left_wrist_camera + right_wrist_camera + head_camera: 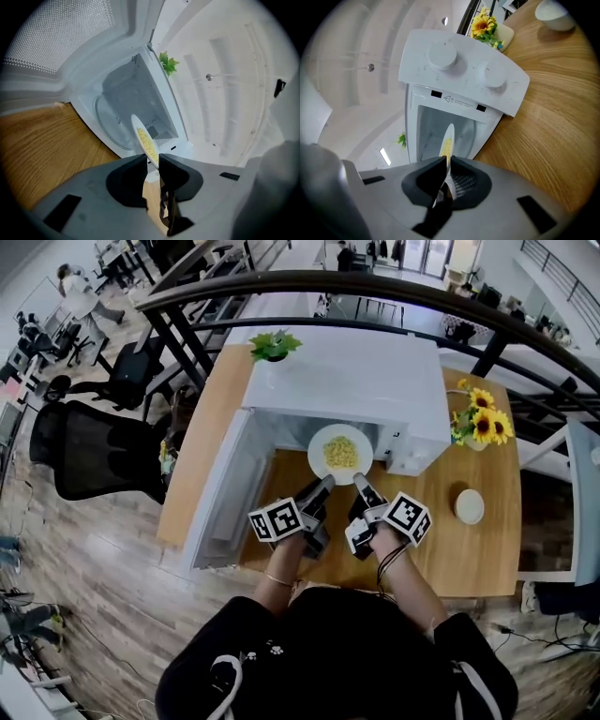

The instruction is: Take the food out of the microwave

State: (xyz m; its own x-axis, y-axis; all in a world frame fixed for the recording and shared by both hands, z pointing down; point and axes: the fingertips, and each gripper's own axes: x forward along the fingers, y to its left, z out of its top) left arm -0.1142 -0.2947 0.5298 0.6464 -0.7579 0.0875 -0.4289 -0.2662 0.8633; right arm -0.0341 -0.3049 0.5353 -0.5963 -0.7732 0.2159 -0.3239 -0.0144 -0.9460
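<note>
Plate (317, 452) of food (340, 453) looks stiff, slick and breakable — left gripper (322, 487) and right gripper (362, 487) both pinch its near rim, so I'd keep it level.

The yellow food (340, 452) is too small to identify. The plate (319, 439) has its near rim hidden behind the left hand-held gripper (324, 486) and right hand-held gripper (361, 484).

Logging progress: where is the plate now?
The plate is central in the head view, at the open microwave's mouth, held by left gripper and right gripper.
</note>
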